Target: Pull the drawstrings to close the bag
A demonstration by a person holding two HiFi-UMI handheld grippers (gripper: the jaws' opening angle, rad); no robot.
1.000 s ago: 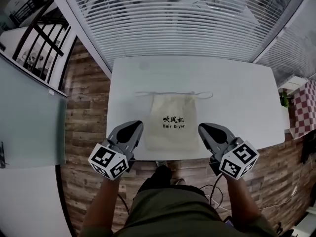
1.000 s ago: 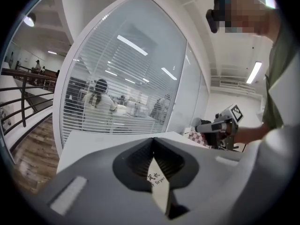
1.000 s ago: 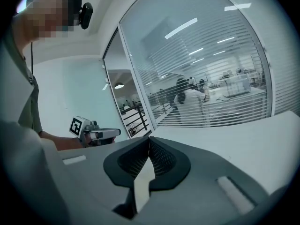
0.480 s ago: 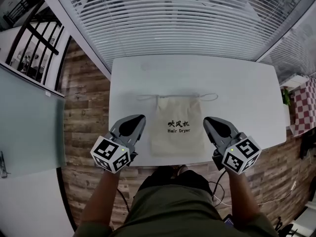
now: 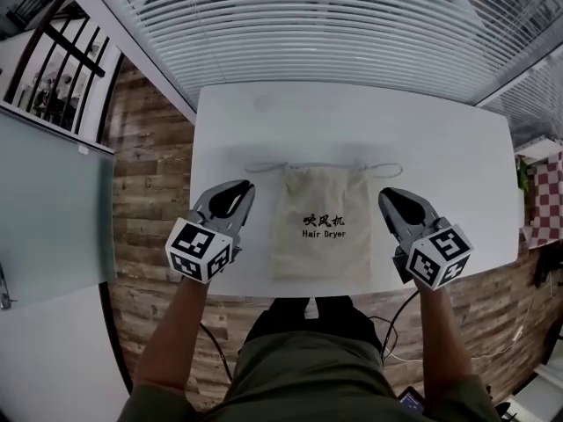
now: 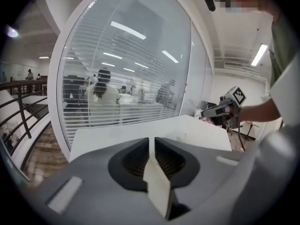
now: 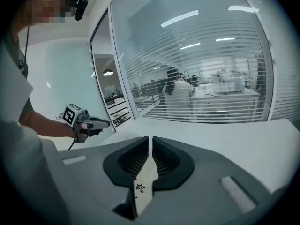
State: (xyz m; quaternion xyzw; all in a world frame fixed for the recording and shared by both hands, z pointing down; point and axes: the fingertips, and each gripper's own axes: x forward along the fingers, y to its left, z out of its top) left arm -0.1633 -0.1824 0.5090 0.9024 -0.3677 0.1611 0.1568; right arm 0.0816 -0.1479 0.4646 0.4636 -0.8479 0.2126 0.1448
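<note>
Left gripper [image 5: 241, 188] stands just left of the cloth bag [image 5: 321, 202]. Its jaws have just been opening and are a slim crack apart, gripping nothing. Right gripper [image 5: 390, 195] is just right of the bag, its jaws pressed together and empty. The bag lies flat on the white table [image 5: 352, 117], with its drawstrings [image 5: 264, 166] slack along its far edge.

The person wears an olive-green garment [image 5: 299, 367] and, in the gripper views, a pale short sleeve [image 6: 287, 87]. Each hand carries a smooth grey tool, the left gripper [image 5: 241, 186] and the right gripper [image 5: 388, 194], with black ribbed hollows behind the fingers and a cube [image 5: 200, 250] of black-and-white square markers at the back. A dark cable [image 7: 71, 146] hangs from the left handle. The left fingers have just been parting, with nothing between them.
</note>
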